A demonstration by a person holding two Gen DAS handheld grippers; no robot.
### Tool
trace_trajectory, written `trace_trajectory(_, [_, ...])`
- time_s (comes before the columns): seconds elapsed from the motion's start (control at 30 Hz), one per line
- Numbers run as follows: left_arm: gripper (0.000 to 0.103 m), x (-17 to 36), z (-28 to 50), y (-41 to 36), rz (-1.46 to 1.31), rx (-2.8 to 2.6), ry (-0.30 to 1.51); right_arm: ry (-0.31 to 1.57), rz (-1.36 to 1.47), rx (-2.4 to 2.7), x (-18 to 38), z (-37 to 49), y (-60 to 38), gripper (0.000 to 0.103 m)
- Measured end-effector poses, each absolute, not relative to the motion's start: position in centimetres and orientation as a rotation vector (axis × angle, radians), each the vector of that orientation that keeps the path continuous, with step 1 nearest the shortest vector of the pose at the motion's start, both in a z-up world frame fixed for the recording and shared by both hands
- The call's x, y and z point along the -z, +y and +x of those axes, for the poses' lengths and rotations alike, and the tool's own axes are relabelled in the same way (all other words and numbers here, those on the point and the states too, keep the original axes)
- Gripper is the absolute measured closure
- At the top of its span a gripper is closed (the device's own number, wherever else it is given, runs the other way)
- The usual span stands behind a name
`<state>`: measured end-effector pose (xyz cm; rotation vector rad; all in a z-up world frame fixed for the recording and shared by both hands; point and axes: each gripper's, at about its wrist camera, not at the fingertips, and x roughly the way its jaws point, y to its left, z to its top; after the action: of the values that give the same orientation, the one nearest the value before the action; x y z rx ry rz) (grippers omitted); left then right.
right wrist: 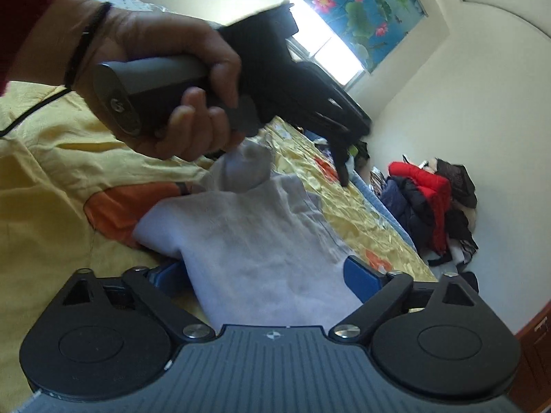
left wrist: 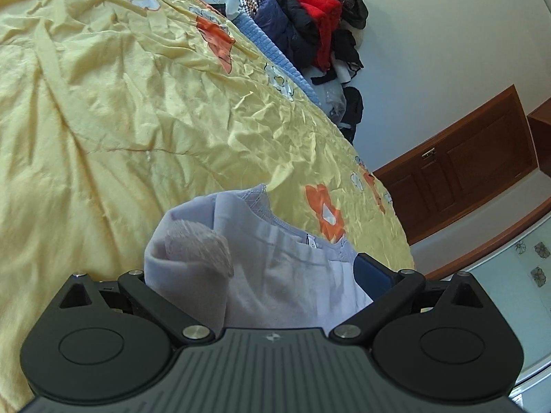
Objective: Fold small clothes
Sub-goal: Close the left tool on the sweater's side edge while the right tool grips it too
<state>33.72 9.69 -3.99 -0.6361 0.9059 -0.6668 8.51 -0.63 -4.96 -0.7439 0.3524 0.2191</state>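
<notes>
A small pale lilac garment (left wrist: 275, 268) with lace trim at the neckline lies on the yellow flowered bedspread (left wrist: 137, 120). It drapes across my left gripper (left wrist: 255, 275), whose jaws stand wide apart; only the right blue pad (left wrist: 373, 273) shows. In the right wrist view the same garment (right wrist: 255, 251) lies across my right gripper (right wrist: 265, 275), also wide apart, with blue pads (right wrist: 361, 275) on either side. The hand holding the left gripper (right wrist: 282, 103) hovers above the garment's far end.
A pile of red, navy and black clothes (left wrist: 310, 27) sits beyond the bed's far edge by the white wall. A wooden cabinet (left wrist: 465, 172) stands at the right. A black cable (right wrist: 31, 113) runs over the bedspread.
</notes>
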Motion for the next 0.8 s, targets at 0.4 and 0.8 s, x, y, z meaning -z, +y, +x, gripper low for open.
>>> trace_trajectory(0.4, [0.090, 3.8, 34.5, 7.9, -0.434, 0.554, 0.927, 0.387, -0.739, -0.317, 5.3, 8.7, 0.0, 0.089])
trace_trajectory(0.8, [0.093, -1.7, 31.6, 5.0, -0.333, 0.461, 0.809, 0.343, -0.389, -0.332, 0.6, 7.9, -6.4, 0.095])
